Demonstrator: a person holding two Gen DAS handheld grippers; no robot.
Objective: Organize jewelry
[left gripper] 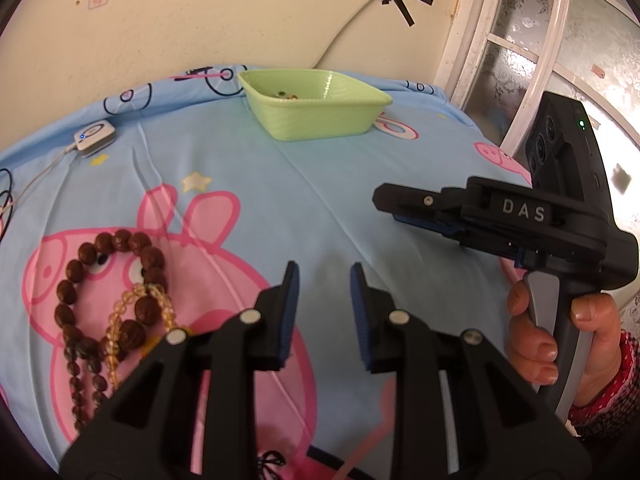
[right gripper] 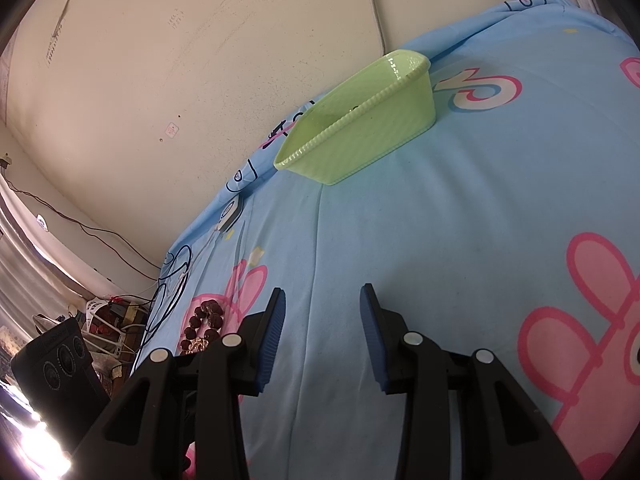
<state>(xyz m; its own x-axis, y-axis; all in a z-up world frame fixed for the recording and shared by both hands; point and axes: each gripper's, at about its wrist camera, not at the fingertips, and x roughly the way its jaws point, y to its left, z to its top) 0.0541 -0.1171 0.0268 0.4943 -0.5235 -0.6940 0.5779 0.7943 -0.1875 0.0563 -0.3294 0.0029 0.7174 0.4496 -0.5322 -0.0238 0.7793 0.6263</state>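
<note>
Both tongs, left and right, gaping w/ nothing between; beads near-left on bed, tray far-center: approach beads low, pinch one strand.

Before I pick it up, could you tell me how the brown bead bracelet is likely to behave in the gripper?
The brown bead bracelet would probably go floppy, since its strung beads lie in a loose loop on the sheet. Its round beads may slip between flat pads. The amber bead strand overlaps it, so it might drag along.
</note>
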